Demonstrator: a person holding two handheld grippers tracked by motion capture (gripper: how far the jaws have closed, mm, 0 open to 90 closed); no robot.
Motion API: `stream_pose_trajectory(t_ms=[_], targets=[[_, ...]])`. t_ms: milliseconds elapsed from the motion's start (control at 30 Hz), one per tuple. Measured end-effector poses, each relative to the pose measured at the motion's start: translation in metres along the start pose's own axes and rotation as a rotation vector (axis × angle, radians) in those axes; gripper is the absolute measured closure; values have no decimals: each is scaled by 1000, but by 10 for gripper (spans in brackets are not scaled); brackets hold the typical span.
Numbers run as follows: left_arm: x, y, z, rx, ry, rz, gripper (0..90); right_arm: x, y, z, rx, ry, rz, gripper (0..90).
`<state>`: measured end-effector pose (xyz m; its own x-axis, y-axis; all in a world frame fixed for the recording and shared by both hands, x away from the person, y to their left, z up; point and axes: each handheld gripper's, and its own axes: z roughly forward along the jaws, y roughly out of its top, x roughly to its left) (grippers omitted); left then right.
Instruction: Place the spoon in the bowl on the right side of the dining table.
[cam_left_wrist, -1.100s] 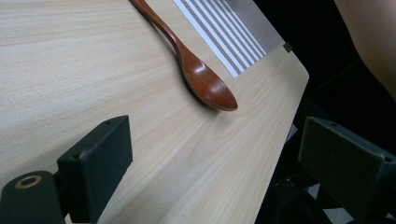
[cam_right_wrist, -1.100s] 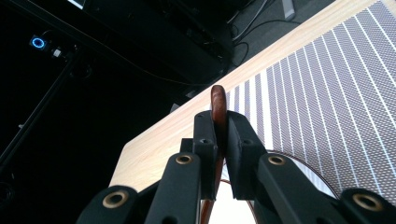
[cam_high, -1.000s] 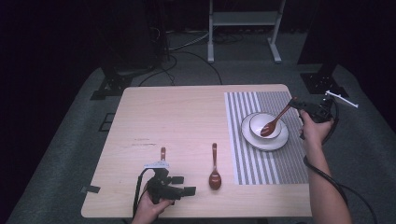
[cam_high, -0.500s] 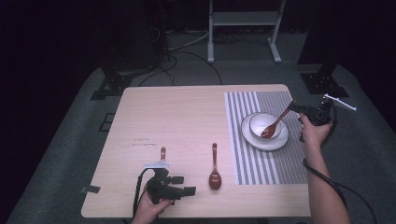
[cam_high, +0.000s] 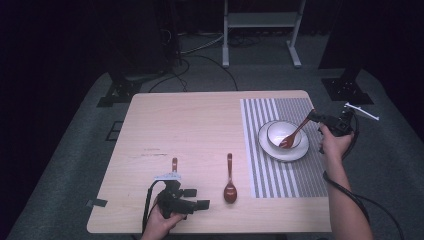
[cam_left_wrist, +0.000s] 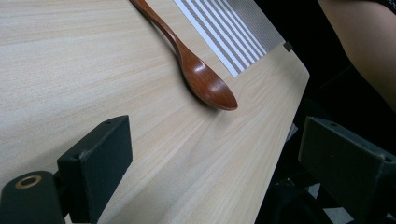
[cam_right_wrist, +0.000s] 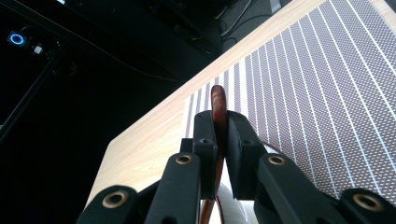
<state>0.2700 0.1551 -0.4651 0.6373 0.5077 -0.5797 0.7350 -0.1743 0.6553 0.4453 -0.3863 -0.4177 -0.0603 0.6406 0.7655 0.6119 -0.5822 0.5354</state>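
The right gripper (cam_high: 314, 117) clamps the handle end of a light, stiff, likely slick wooden spoon (cam_high: 295, 134), tip in the bowl (cam_high: 274, 131) at its 7 o'clock; left gripper (cam_high: 196, 198) gapes empty.

high view — above the desk (cam_high: 200, 120), looking down | left gripper view — low, close over desk | right gripper view — close, along striped mat (cam_right_wrist: 317, 93), shared with high view
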Motion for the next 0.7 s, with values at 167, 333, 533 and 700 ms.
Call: stream_pose_trajectory(t_ms=[167,333,533,700], targets=[[0,0,0,0,0,1,87,-3,-2,3,7,-3,4,825],[0,0,0,1,0,3,87,-4,-3,4,10,-2,7,818],[0,0,0,-1,0,-3,87,-6,-5,7,35,-18,-13,791],[1,1,0,-2,-1,-6,87,-7,-6,9,44,-10,-16,765]])
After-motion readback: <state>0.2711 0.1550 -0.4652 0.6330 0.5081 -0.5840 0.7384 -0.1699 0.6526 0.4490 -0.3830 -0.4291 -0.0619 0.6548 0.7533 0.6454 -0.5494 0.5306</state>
